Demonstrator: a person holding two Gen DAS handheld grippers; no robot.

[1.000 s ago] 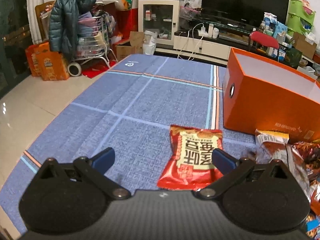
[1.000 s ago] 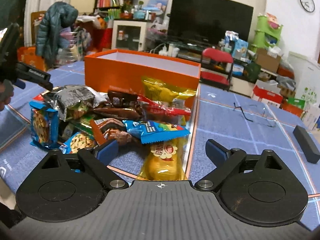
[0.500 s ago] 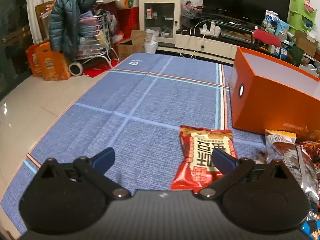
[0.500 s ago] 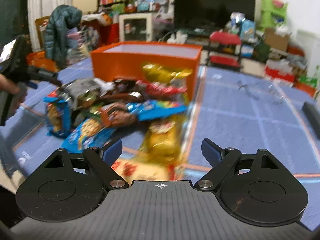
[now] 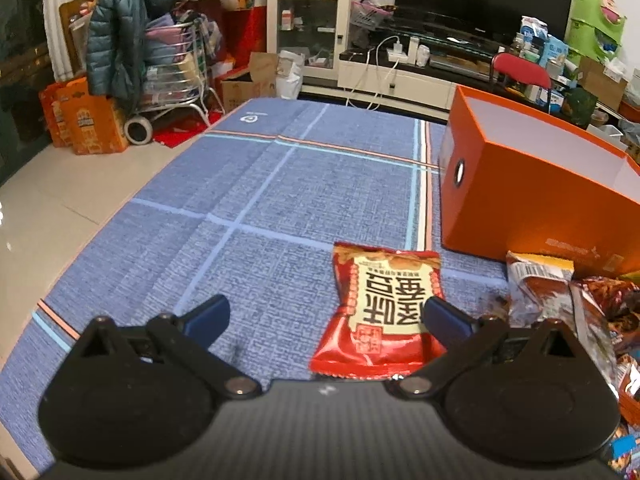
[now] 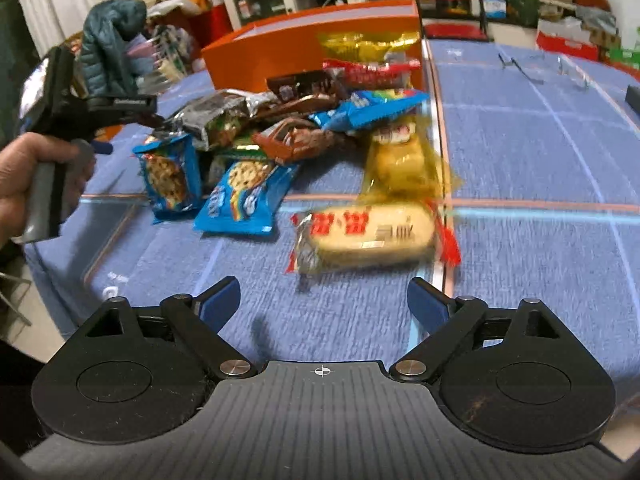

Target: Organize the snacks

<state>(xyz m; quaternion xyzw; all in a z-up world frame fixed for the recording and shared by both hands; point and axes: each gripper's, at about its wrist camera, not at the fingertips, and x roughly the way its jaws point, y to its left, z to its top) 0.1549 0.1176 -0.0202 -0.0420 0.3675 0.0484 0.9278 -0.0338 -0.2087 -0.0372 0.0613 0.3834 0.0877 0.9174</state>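
Two grippers are over a table with a blue woven cloth (image 5: pixel 256 184), and both have the fingers spread wide with nothing between them.

In the left wrist view, the left gripper (image 5: pixel 326 314) hangs low over the cloth. A red snack packet (image 5: pixel 382 312) with a cream label and big dark characters lies flat on the cloth in front of the near left corner of the orange box (image 5: pixel 532 200). The right finger of this gripper overlaps the packet's right edge in the picture; I cannot tell if it touches it. The box is open at the top, white inside, and has a small round hole in its short side. To the right of the packet, against the box front, lie more wrappers (image 5: pixel 560 292), brown and silver.

In the right wrist view, the left gripper (image 6: pixel 96 104) appears at the far left, held by the person's hand (image 6: pixel 24 184). A pile of snacks (image 6: pixel 280 120) lies in front of the orange box (image 6: pixel 280 48): blue cookie bags (image 6: pixel 244 196), brown and silver wrappers, a red bar and a yellow bag that leans on the box. Nearer than the pile, a clear packet with a pale yellow cake and red ends (image 6: pixel 368 236) lies across the cloth, blurred. The right gripper (image 6: pixel 324 302) is just before this packet, not touching it. Far to the right of the box, a pair of glasses (image 6: pixel 540 66) lies on the cloth.
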